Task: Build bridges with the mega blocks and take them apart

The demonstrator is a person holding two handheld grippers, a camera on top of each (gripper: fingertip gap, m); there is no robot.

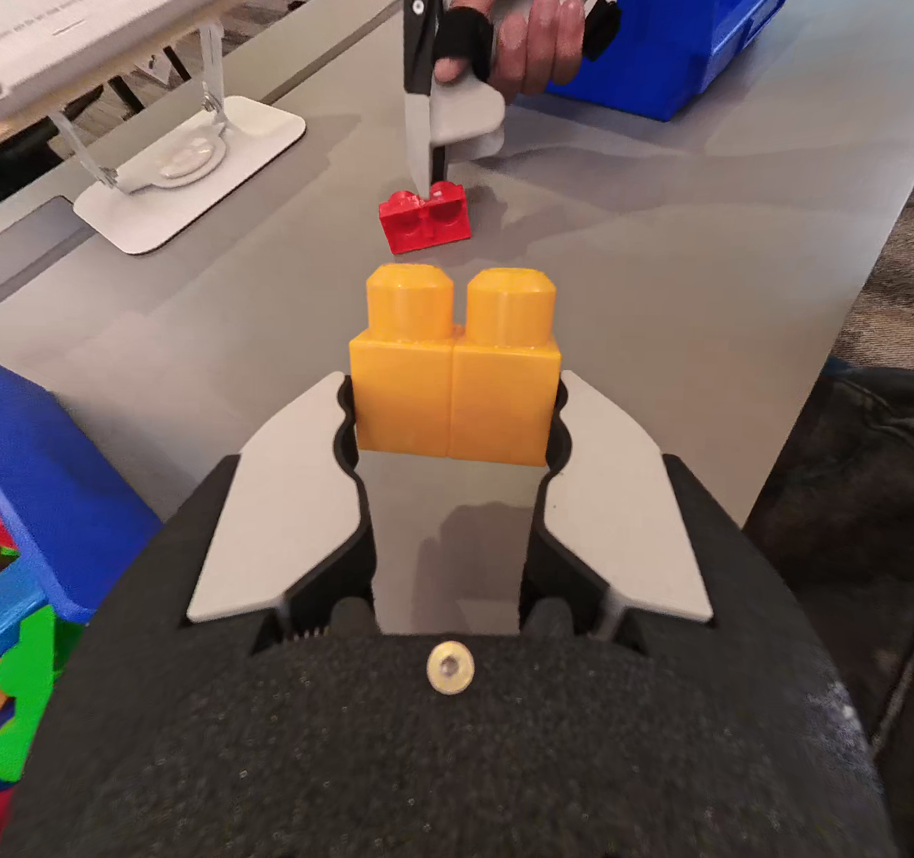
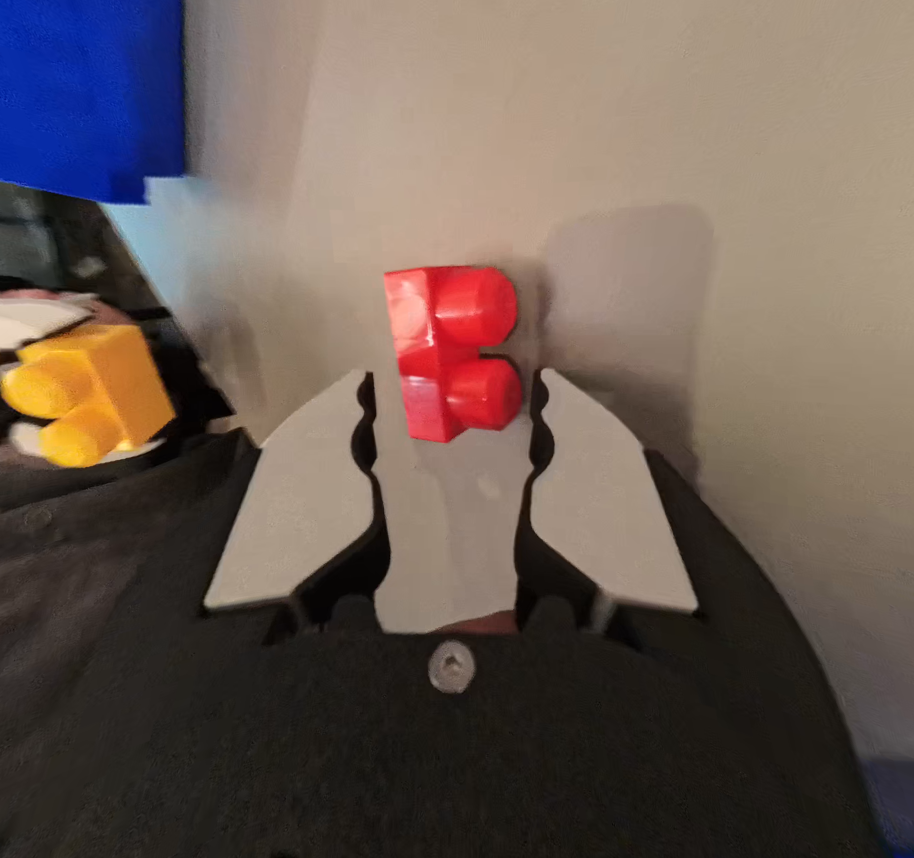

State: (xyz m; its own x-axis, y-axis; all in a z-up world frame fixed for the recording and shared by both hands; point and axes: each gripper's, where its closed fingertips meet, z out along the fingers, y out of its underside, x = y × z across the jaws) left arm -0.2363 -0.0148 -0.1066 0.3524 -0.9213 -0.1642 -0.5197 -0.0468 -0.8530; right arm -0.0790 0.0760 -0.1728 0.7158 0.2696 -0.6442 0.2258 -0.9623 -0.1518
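A yellow two-stud block [image 1: 455,389] stands upright between my left gripper's [image 1: 455,389] fingers, which are shut on its sides and hold it above the grey table [image 1: 667,290]. It also shows at the left of the right wrist view [image 2: 94,389]. A red two-stud block [image 1: 424,221] lies on the table beyond it. My right gripper [image 1: 429,181], held in a hand, points down at the red block. In the right wrist view the red block [image 2: 455,354] sits between the right gripper's [image 2: 452,379] open fingers, with a small gap on each side.
A blue bin [image 1: 692,43] stands at the back right. Another blue bin [image 1: 49,463] with coloured blocks is at the near left. A white stand [image 1: 188,167] holding a printed sheet is at the back left. The table's edge [image 1: 816,389] runs along the right.
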